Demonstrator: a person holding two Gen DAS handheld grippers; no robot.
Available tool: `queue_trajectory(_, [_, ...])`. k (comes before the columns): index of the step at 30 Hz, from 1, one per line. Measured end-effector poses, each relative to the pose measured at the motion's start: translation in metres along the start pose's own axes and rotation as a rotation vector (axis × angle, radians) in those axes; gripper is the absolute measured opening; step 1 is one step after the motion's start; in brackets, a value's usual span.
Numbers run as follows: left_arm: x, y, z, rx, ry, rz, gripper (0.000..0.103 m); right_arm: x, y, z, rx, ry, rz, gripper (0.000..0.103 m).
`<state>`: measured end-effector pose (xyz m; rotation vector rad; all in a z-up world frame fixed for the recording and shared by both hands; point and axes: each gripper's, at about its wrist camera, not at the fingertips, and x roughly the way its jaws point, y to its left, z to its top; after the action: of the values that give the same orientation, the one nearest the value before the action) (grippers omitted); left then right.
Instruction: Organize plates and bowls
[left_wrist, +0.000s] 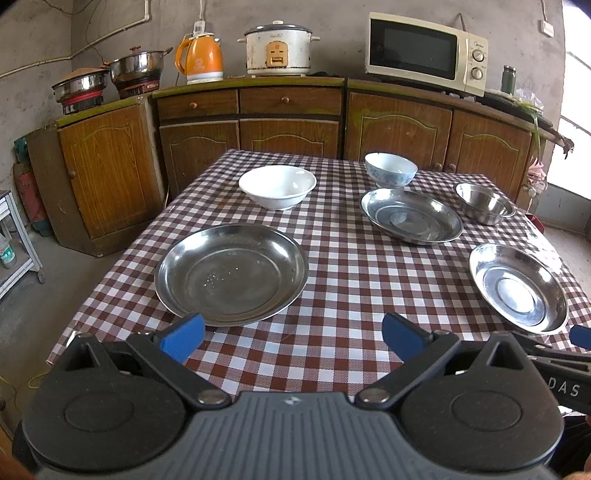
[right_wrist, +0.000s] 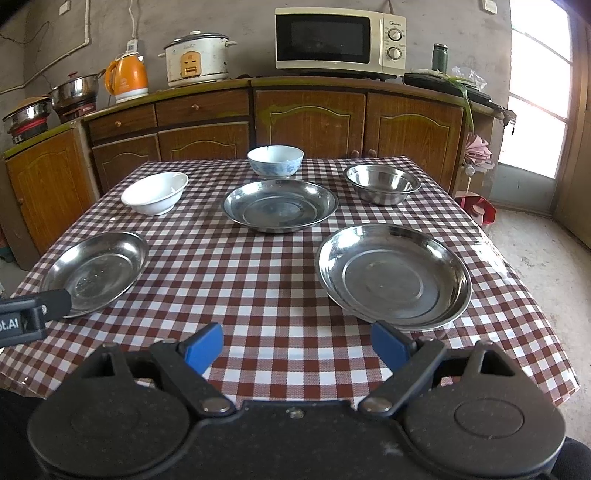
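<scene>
On the checked table (right_wrist: 258, 280): three steel plates, three bowls, all spread apart, none stacked
Left gripper (left_wrist: 291, 338): fingers apart, empty, at near edge
Right gripper (right_wrist: 295, 349): fingers apart, empty, at near edge
Near-left plate (left_wrist: 231, 273): just ahead of left gripper, slightly left
Near-right plate (right_wrist: 393, 275): just ahead-right of right gripper
Far: middle plate (right_wrist: 280, 205), white bowl (right_wrist: 155, 192), patterned bowl (right_wrist: 275, 160), steel bowl (right_wrist: 382, 182)
Key relation: each near plate lies nearest its own-side gripper; stacking likely starts there

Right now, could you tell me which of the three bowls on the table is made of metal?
The steel bowl at the far right corner. The other two are ceramic: a plain white bowl at far left and a blue-patterned bowl at the far middle.
</scene>
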<state>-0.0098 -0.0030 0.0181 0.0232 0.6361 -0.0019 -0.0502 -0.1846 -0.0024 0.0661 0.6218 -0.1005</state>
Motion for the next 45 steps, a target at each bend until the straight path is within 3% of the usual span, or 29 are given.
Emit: queue_trajectory(45, [0.0074, -0.0052, 0.0048, 0.000, -0.002, -0.004, 0.103, 0.0096, 0.0022, 0.0021, -0.016, 0.020, 0.003, 0.103])
